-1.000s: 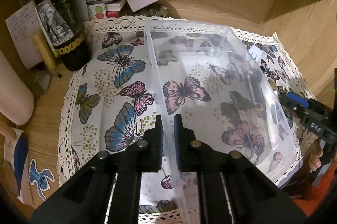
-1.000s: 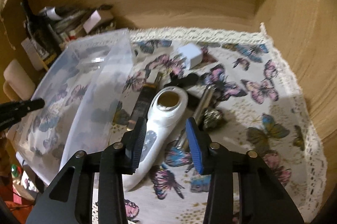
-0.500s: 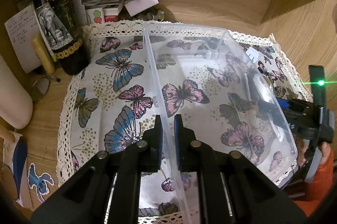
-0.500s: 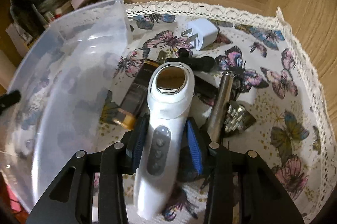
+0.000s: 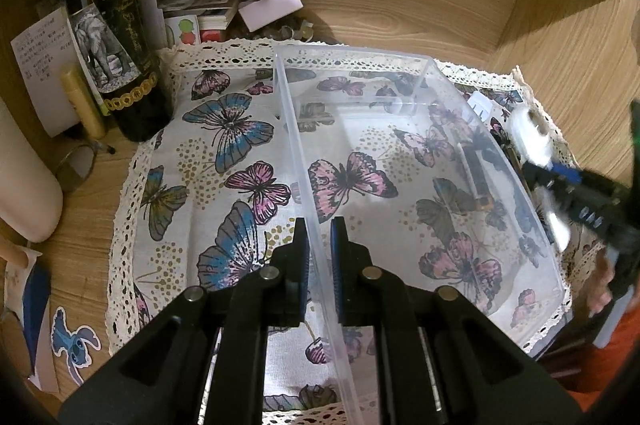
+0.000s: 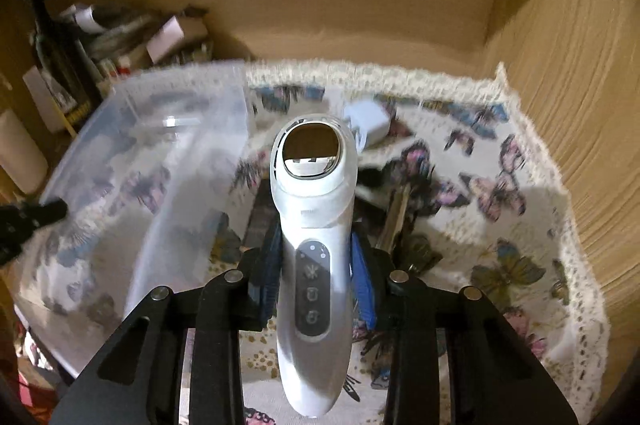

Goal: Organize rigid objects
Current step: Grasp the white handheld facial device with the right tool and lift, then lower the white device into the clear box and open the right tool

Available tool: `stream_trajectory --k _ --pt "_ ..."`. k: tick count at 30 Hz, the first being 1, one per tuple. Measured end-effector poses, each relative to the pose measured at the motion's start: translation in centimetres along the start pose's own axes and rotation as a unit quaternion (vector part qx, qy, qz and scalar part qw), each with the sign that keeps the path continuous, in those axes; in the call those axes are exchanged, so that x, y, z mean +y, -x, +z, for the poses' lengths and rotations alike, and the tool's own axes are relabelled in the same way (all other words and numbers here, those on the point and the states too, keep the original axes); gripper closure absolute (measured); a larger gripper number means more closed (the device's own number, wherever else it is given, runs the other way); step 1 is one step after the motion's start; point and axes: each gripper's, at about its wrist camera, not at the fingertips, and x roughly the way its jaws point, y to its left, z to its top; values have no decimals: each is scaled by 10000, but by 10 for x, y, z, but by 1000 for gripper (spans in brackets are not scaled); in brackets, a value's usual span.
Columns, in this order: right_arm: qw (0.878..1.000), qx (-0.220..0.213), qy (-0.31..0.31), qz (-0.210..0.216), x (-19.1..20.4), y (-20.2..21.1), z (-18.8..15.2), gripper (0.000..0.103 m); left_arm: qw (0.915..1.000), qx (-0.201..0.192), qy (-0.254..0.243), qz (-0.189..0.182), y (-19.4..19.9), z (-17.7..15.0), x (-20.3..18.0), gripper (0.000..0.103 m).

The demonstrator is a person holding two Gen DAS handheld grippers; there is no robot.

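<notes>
Left wrist view: your left gripper (image 5: 319, 249) is clamped tight on the near wall of the clear plastic bin (image 5: 472, 145), which sits on the butterfly cloth (image 5: 224, 145); thin wall likely flexes, so go easy. Right wrist view: your right gripper (image 6: 316, 265) is closing its jaws on the white handheld device (image 6: 314, 225), mid-body by the buttons, lifted beside the bin. Smooth shell, prob. slippery, stiff, light-ish; grip the waist, not the metal head.

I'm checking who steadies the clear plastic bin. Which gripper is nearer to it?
Left. The left gripper is clamped on the clear plastic bin at its near wall. The right gripper is beside the bin, its jaws closing on the white handheld device.
</notes>
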Motion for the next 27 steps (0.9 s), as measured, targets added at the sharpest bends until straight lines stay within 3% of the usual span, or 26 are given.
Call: stream_trajectory --k 7,14,20,27 --pt "9974 -690 71 179 14 37 27 73 10000 -22 -7 22 0 -1 -1 92" --pt "9911 -1031 625 563 52 61 46 73 10000 -51 -14 32 0 0 -1 92" --pt "9876 -776 1085 825 91 43 46 73 9999 -105 8 3 2 -2 -2 92" --pt "9855 -127 1373 985 121 -2 38 73 9999 -150 24 -39 3 -4 -1 92"
